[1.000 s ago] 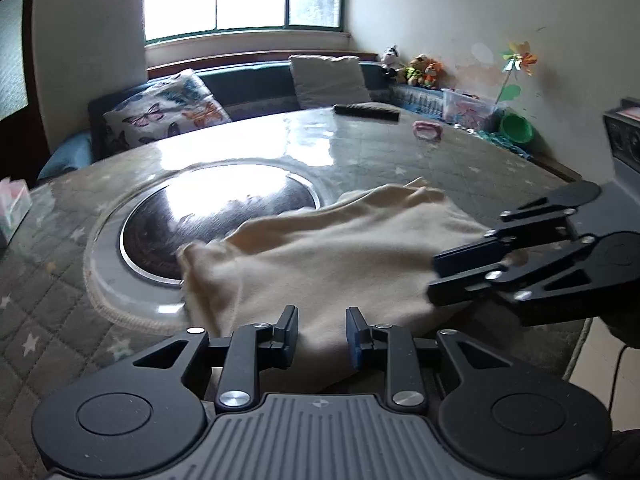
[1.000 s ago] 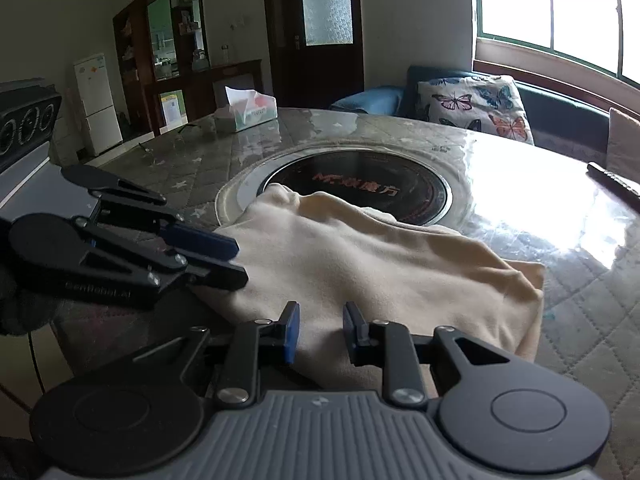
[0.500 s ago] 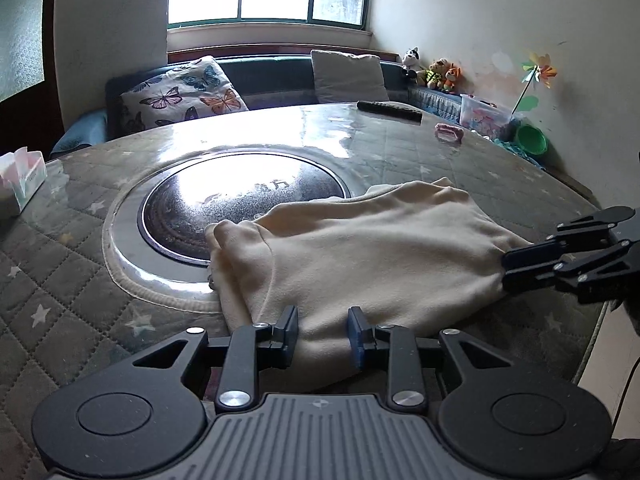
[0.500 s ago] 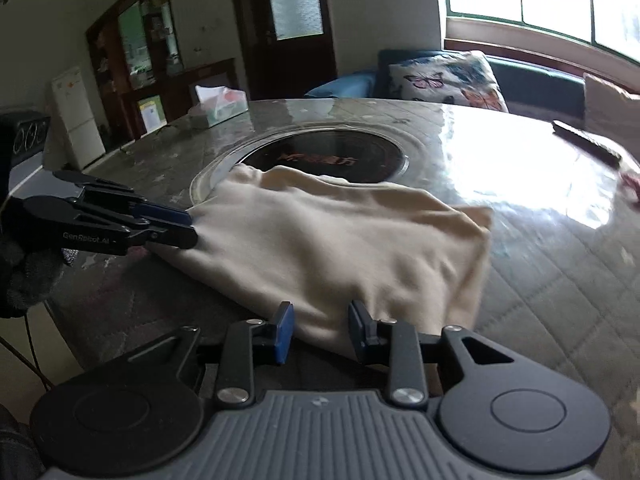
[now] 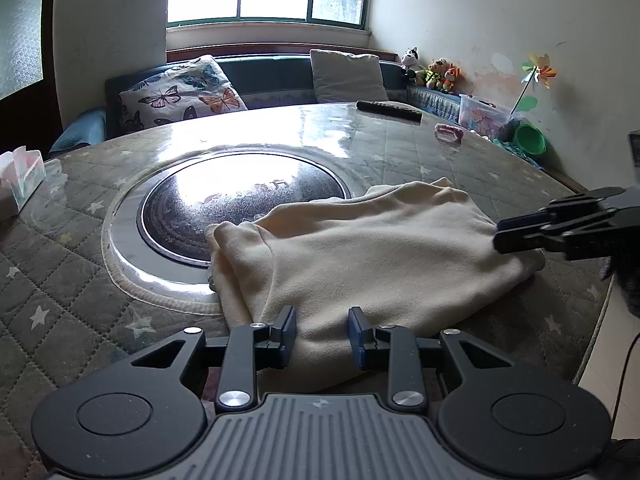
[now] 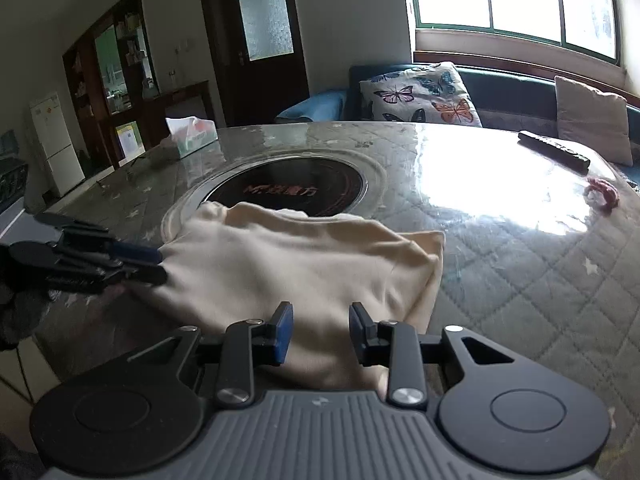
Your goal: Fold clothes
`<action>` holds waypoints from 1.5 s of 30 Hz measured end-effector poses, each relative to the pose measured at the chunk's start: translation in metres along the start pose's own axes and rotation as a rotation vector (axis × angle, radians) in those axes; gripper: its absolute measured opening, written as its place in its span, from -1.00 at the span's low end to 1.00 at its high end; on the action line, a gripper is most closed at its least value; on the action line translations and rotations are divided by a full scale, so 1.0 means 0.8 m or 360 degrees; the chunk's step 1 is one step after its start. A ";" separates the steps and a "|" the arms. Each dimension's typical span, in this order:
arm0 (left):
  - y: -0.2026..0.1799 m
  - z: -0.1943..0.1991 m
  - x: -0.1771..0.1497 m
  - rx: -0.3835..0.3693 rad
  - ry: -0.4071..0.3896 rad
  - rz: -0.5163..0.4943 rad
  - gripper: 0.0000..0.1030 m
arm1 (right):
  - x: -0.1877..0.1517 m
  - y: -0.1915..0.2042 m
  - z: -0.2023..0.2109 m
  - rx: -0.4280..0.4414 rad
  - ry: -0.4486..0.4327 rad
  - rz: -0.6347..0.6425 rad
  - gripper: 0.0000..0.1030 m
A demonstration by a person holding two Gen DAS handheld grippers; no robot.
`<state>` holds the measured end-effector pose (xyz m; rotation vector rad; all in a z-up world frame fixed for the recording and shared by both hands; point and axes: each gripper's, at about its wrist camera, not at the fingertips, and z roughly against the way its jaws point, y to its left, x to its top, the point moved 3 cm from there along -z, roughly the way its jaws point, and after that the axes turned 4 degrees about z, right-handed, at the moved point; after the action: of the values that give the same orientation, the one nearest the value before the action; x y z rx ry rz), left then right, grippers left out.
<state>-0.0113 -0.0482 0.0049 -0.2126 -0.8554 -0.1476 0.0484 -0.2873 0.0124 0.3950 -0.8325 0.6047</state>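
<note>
The cream garment (image 5: pixel 372 252) lies folded mid-frame on the quilted table (image 5: pixel 80 280), its long axis running left to right. The left gripper (image 5: pixel 322 332) at lower centre stands part open over its near edge, nothing pinched. The right gripper (image 5: pixel 520 236), its jaws just widened, meets the right-hand end, equally near.

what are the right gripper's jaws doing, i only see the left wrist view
Observer: The right gripper has its jaws apart, and they have just been opening. The cream folded garment lies beneath them, unpinched.
Operator: where do my left tips sit
Observer: Seen side-on, the left gripper reaches the garment's left edge.
Operator: anything past my left side
Observer: A white fridge stands beyond the quilted round table.
</note>
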 end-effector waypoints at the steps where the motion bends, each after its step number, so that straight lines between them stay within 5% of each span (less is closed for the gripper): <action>1: 0.001 0.001 0.000 -0.0001 0.0000 0.0002 -0.38 | -0.001 -0.004 -0.005 0.0001 0.0016 -0.0017 -0.41; 45: 0.077 -0.071 0.057 0.0204 0.0024 0.0238 -0.44 | 0.071 -0.031 -0.121 -0.0074 0.0095 -0.0038 -0.45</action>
<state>0.0731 -0.0041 -0.0046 -0.1543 -0.8279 0.0456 0.1486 -0.2343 -0.0052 0.3424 -0.7824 0.5714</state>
